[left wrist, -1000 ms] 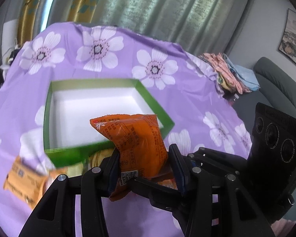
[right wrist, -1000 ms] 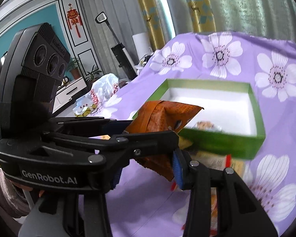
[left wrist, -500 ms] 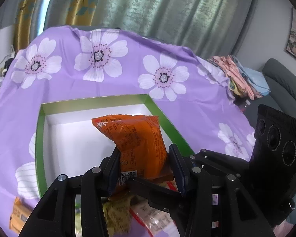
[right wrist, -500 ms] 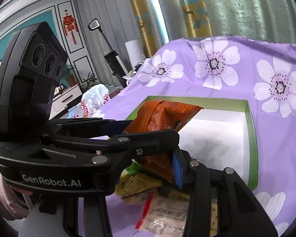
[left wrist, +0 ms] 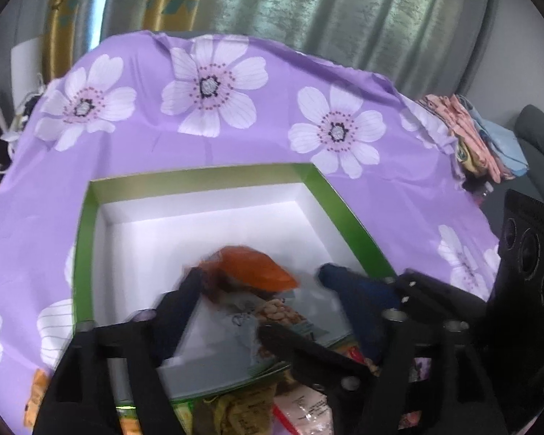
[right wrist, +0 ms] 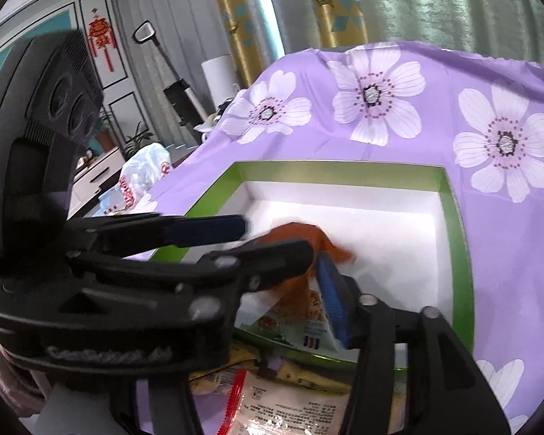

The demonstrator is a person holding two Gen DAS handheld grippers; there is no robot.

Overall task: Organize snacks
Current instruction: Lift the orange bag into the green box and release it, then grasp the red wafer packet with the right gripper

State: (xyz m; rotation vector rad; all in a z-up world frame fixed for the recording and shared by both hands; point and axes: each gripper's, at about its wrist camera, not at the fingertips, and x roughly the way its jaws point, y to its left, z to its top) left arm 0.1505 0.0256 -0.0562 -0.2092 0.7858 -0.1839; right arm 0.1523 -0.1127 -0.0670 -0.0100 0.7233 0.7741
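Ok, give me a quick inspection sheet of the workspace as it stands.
Surface: purple flowered cloth.
Job's things: green box, white inside; orange snack pack blurred over its floor; another packet lies in the near end.
Clutter: loose packets in front of the box.
Grippers: left gripper and right gripper have just been opening, pads off the orange pack.
Cables: nothing seen.
Surroundings: curtains, folded clothes.

One green box [left wrist: 81,253], two orange snack packets [left wrist: 257,272], two tongs [left wrist: 261,279]

snack packets [left wrist: 257,275] lie in the box [left wrist: 214,177].
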